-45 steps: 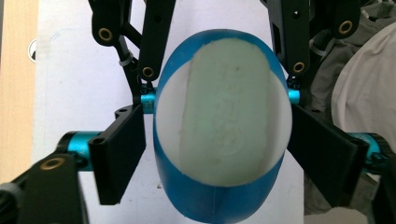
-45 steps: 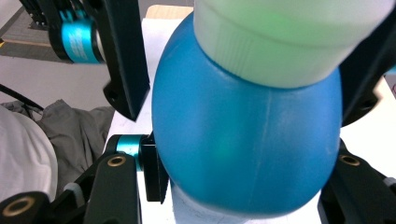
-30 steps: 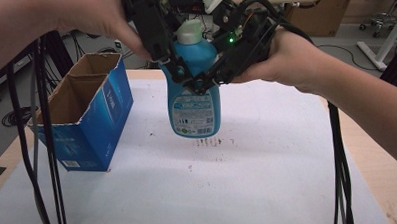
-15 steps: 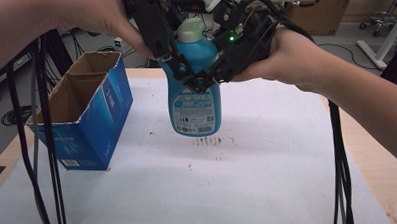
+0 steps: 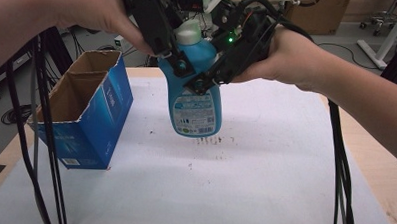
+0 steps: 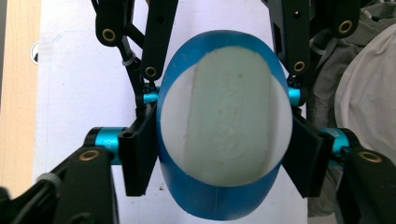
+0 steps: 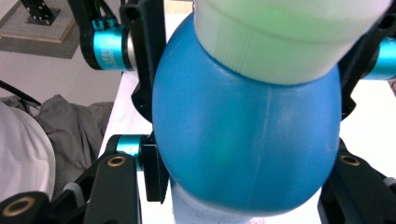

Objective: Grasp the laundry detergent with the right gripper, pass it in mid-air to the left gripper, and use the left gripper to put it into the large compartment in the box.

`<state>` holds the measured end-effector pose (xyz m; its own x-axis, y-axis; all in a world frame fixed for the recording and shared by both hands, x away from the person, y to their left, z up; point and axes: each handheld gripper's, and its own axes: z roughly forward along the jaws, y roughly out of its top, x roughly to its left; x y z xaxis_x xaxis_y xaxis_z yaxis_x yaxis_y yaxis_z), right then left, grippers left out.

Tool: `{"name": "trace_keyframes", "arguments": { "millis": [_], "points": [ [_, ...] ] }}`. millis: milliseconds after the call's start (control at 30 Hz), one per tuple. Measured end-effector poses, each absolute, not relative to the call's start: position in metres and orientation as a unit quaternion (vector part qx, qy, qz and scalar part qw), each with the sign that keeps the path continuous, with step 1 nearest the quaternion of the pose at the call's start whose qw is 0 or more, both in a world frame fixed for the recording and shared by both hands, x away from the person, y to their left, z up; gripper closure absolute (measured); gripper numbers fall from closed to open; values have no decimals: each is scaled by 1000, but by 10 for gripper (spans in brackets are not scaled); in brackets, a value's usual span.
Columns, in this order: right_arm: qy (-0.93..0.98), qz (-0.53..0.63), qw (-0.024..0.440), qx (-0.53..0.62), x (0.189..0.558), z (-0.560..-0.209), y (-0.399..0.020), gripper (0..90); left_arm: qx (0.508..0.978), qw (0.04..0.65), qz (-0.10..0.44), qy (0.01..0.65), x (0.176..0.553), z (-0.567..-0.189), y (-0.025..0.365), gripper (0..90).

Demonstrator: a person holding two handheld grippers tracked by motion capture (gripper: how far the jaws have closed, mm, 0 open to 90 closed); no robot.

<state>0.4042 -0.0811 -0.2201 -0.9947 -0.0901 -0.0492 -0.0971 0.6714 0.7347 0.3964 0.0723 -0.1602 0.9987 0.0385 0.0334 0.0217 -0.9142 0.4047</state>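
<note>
Blue bottle lifted above table, left gripper and right gripper both clamped on it

My surface is a wooden table under a white sheet, with bare wood showing along its edges and small dark specks near the middle. Beyond its far edge I see a grey floor strewn with black cables, a white stand leg at the far right and a brown cabinet behind. The light is even and bright.
</note>
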Motion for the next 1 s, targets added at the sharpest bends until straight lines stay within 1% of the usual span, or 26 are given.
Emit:
{"name": "trace_keyframes", "arguments": {
  "millis": [1000],
  "points": [
    [915,399,6,-52,405,-221,-80,446,980,198,30,9,396,-164,71,381]
  ]
}}
